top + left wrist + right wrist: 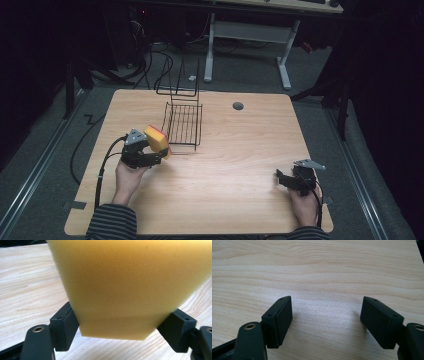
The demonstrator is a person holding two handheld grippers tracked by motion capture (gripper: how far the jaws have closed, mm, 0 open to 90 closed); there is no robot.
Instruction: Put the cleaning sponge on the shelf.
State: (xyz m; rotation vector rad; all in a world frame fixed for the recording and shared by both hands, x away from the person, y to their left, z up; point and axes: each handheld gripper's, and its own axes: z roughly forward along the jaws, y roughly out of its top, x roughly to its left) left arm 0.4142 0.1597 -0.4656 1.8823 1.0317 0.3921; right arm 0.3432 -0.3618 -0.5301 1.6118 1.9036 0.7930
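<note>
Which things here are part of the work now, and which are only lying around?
In use, it seems:
- sponge, clamped in the left gripper
- wire rack just beyond it, the likely target

Idle:
- right gripper, open over bare table
- grommet
- desk behind

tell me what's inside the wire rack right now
Nothing: the wire rack stands empty on the table. The sponge is beside it, in the left claw.

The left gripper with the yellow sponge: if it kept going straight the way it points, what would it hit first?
Probably the black wire rack: the left gripper, clamped on the sponge, points toward its near edge. Depth is unclear.
</note>
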